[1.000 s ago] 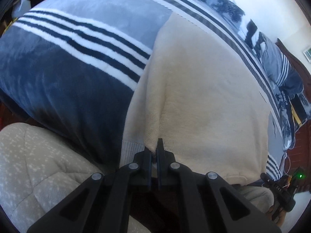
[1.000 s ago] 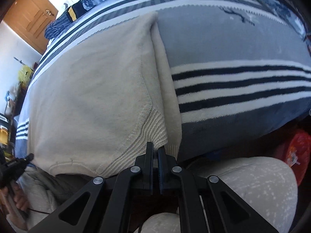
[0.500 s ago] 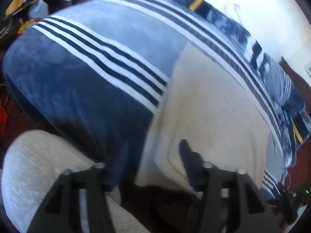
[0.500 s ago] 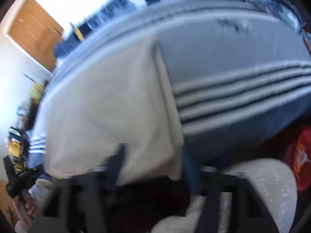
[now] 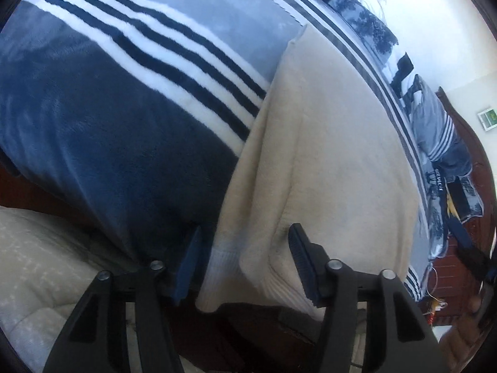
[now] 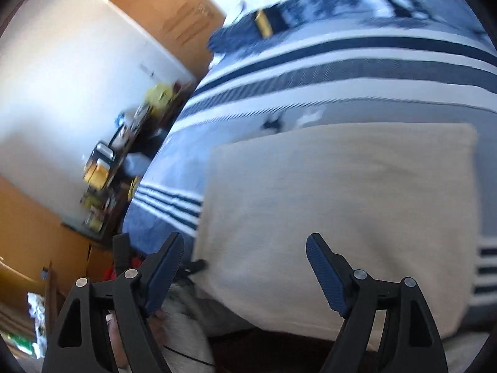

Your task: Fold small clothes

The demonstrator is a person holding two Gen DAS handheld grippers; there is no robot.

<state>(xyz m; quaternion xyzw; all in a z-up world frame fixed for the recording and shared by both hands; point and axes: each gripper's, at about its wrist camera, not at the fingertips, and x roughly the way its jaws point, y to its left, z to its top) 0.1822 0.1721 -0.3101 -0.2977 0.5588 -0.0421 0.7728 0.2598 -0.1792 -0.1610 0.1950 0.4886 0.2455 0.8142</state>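
Note:
A cream knitted sweater [image 5: 335, 161] lies folded on a blue striped blanket [image 5: 118, 99] on a bed, its ribbed hem hanging over the near edge. My left gripper [image 5: 245, 245] is open and empty, its fingers astride the sweater's near left corner without holding it. In the right wrist view the sweater [image 6: 341, 205] shows as a flat rectangle. My right gripper [image 6: 245, 255] is open and empty, over the sweater's near left part.
The blanket [image 6: 326, 71] covers the bed beyond the sweater. A person's light trousers [image 5: 40, 273] are at the near edge. A wooden door [image 6: 177, 18] and a cluttered shelf [image 6: 105, 168] stand to the left of the bed. A dark wooden headboard [image 5: 466, 143] is at right.
Both grippers were shut on the sweater's near hem. They have opened and let it go. The right gripper has swung left, toward the sweater's other side.

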